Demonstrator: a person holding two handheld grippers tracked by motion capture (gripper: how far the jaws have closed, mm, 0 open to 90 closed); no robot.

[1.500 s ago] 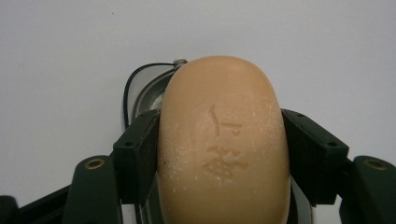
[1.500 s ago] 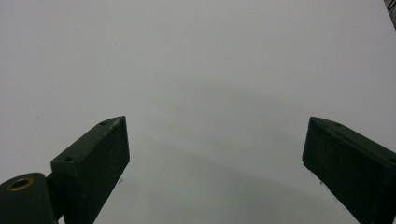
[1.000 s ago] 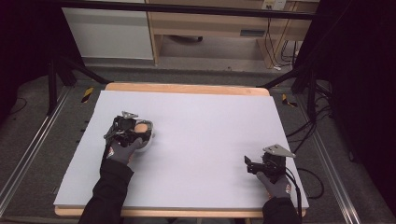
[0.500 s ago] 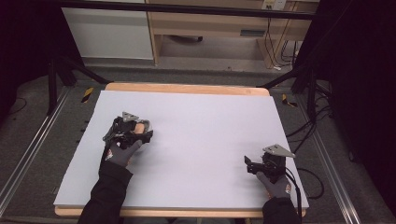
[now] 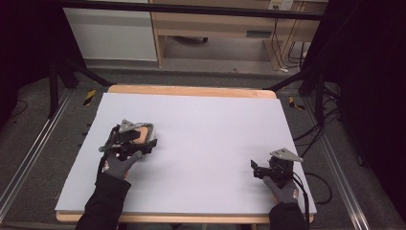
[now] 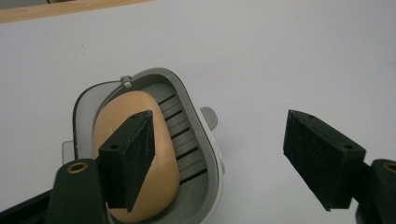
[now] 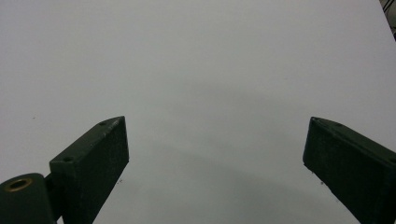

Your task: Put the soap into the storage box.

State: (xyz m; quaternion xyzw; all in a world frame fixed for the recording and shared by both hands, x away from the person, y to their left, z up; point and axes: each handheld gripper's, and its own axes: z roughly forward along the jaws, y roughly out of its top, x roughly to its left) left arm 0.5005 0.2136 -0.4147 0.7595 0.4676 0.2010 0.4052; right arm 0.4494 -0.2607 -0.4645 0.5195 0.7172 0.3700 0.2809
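left gripper [image 6: 229, 158] spread over egg [image 6: 135, 154], slicer [image 6: 196, 121]

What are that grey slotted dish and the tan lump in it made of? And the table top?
The dish looks like moulded grey plastic: smooth, matte, with ribbed slots. The lump is tan, rounded and evenly matte, perhaps soap, though the look leaves it open. The table top seems a pale, dull sheet or laminate over a wooden edge.

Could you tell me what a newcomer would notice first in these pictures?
Probably the tan egg lying in a grey slotted holder at the white table's left side, with the open left gripper over it. The right gripper, open too, rests apart near the right front corner.
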